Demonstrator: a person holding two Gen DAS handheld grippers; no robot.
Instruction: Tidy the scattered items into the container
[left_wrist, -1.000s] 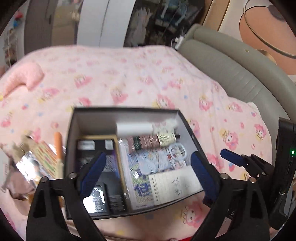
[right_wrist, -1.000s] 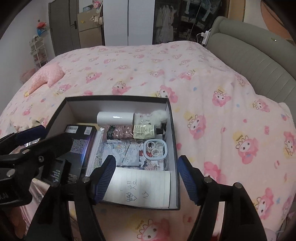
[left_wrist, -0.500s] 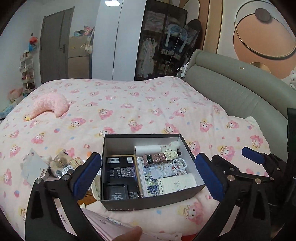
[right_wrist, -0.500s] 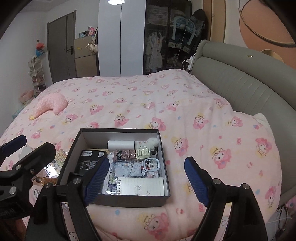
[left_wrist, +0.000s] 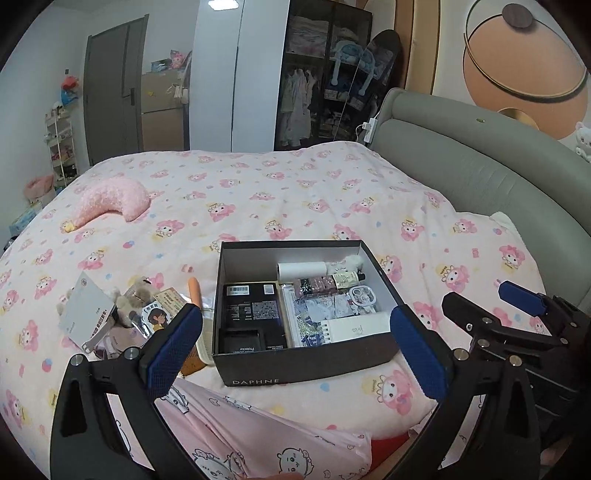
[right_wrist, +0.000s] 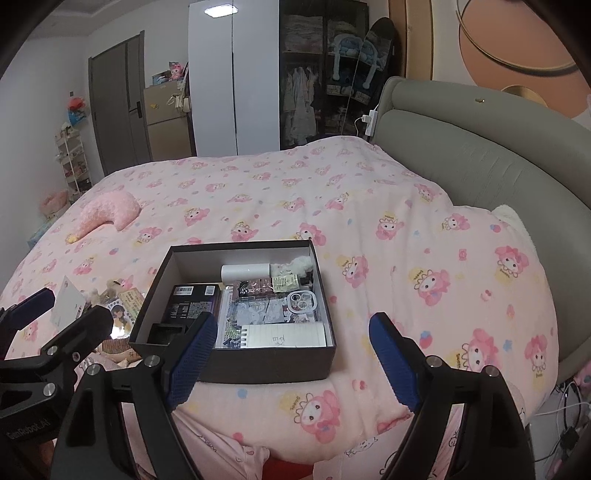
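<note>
Container: a dark shoe box (left_wrist: 301, 363) marked DAPHNE on its near wall, lid off, lying on the pink cartoon-print bedspread (left_wrist: 295, 199). Its long axis runs from the near edge of the bed away toward the far side, skewed slightly in both views.
Box contents, far end: a white cylinder (left_wrist: 301, 271) lying on its side across the box's width, a fluffy white item (left_wrist: 349, 263) and a small tube (left_wrist: 345, 278) beside it.
Box contents, middle: a clear rounded case (left_wrist: 363, 295) at the right wall, with printed sheets next to it.
Box contents, left: a black printed carton (left_wrist: 251, 308), long axis along the box.
Box contents, near right: a spiral notepad (left_wrist: 354, 328) with handwriting, its spiral edge toward the box's centre.
Scattered items: a heap just left of the box, outside it, with a grey card (left_wrist: 85, 314), a small plush toy (left_wrist: 136, 293), illustrated packets (left_wrist: 159, 314), an orange stick (left_wrist: 193, 290) pointing away along the box wall, and a wooden comb (right_wrist: 114, 346).
Left gripper (left_wrist: 295, 350): jaws spread wide, nothing between the blue pads; it hangs over the near edge of the bed, in front of the box.
Right gripper (right_wrist: 293, 363): jaws at full spread and empty, hanging in front of the box's near right corner.
Elsewhere on bed: a pink crescent cushion (left_wrist: 110, 201), well apart from the box.
Behind bed: a grey padded headboard (right_wrist: 480, 166) on the right.
</note>
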